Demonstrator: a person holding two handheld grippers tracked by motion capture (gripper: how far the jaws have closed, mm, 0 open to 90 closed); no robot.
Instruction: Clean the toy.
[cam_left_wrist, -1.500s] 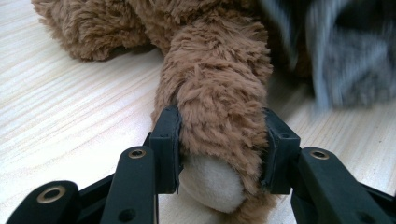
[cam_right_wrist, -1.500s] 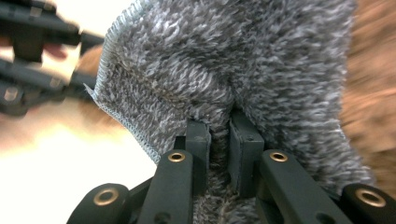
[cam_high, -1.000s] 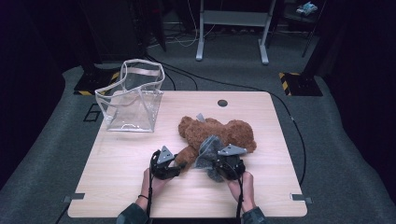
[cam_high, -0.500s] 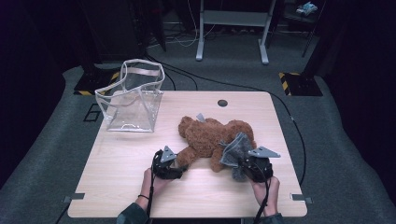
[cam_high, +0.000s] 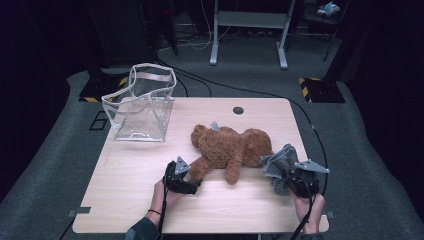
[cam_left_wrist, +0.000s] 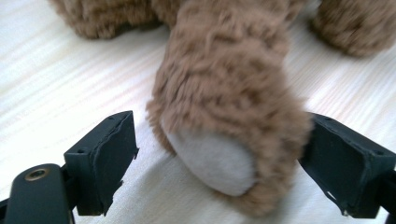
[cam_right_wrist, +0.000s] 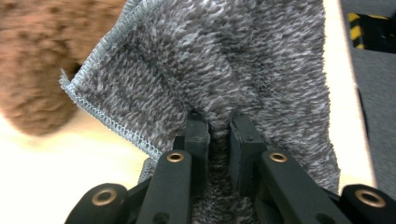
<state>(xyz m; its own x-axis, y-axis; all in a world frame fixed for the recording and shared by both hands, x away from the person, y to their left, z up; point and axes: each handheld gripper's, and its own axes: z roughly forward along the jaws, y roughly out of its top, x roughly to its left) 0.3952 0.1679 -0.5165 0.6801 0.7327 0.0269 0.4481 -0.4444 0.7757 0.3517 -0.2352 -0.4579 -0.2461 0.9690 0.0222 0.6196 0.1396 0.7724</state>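
Grey cloth (cam_high: 278, 165) farther right, bunched

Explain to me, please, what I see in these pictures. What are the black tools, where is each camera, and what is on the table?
A person sits at a wooden table and holds a hand tool in each hand, each ending in two black jaws. The high view looks down from above the person. The two other views come from small cameras riding on the tools, looking along the jaws.

On the table lie a brown teddy bear and a clear plastic bag, which stands open at the far left.

The left gripper is at the bear's foot. Its jaws have just been opening: one side still has a gap to the foot, so nothing is gripped.

The right gripper is shut on a grey cloth, held beside the bear near the table's right edge.
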